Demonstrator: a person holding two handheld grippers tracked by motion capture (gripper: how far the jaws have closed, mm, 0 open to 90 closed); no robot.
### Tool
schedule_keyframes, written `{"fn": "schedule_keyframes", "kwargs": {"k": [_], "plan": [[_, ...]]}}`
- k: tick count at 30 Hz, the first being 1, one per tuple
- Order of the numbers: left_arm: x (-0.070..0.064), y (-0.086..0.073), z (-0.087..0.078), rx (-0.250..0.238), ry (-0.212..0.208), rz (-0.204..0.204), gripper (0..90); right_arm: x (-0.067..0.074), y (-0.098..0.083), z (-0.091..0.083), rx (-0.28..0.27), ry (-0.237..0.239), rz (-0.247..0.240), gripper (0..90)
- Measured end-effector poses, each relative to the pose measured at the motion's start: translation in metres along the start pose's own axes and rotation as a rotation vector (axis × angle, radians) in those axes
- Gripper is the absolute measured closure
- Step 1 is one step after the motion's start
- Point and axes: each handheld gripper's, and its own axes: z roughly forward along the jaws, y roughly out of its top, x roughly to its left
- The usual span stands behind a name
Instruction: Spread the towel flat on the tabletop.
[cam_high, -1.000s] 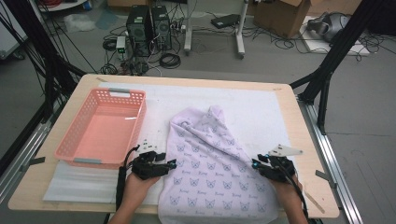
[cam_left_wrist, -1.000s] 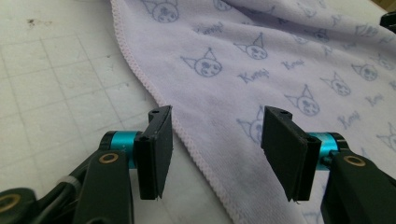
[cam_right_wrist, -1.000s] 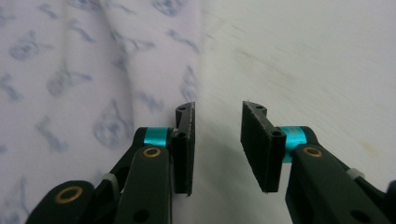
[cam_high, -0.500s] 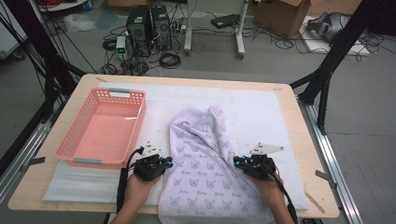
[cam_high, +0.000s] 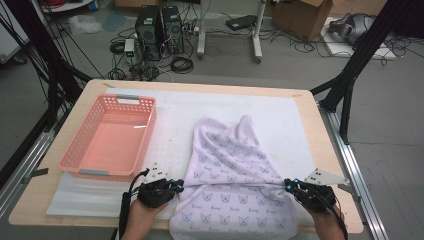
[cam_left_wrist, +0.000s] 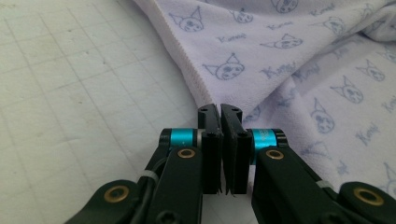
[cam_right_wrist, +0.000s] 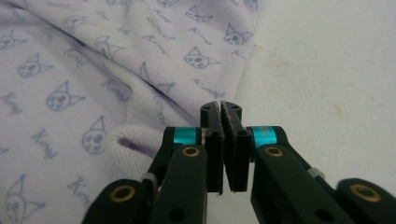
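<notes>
Both jaw pairs clamp the lilac towel (cam_high: 235, 170): left gripper (cam_high: 176, 186) and right gripper (cam_high: 290, 185) stretch its fold parallel to the desk's near edge.

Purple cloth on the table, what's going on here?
A person holds a gripper in each hand at the near edge of the table. The left gripper is shut on the left edge of the lilac printed cloth, and the right gripper is shut on its right edge, with the fabric stretched taut between them. The far part of the cloth lies bunched on the white mat. A pink basket sits empty to the left.
</notes>
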Motion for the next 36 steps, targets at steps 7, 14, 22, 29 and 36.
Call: {"fn": "schedule_keyframes", "kwargs": {"k": [7, 14, 22, 29, 36], "plan": [[0.001, 0.001, -0.001, -0.029, -0.026, 0.010, 82.2, -0.024, 0.012, 0.017, -0.090, -0.088, 0.125, 70.9], [0.000, 0.000, 0.001, -0.025, -0.040, 0.018, 80.3, -0.024, 0.031, 0.077, 0.016, -0.044, 0.124, 70.3], [0.002, 0.000, 0.002, -0.026, -0.051, 0.011, 67.7, -0.011, 0.049, 0.108, -0.001, 0.027, 0.187, 52.3], [0.002, 0.000, 0.001, -0.037, -0.050, 0.016, 63.9, -0.003, 0.054, 0.113, 0.032, 0.038, 0.161, 83.0], [0.000, 0.001, 0.002, -0.039, -0.050, 0.031, 61.3, -0.020, 0.055, 0.074, -0.078, -0.115, 0.200, 83.6]]}}
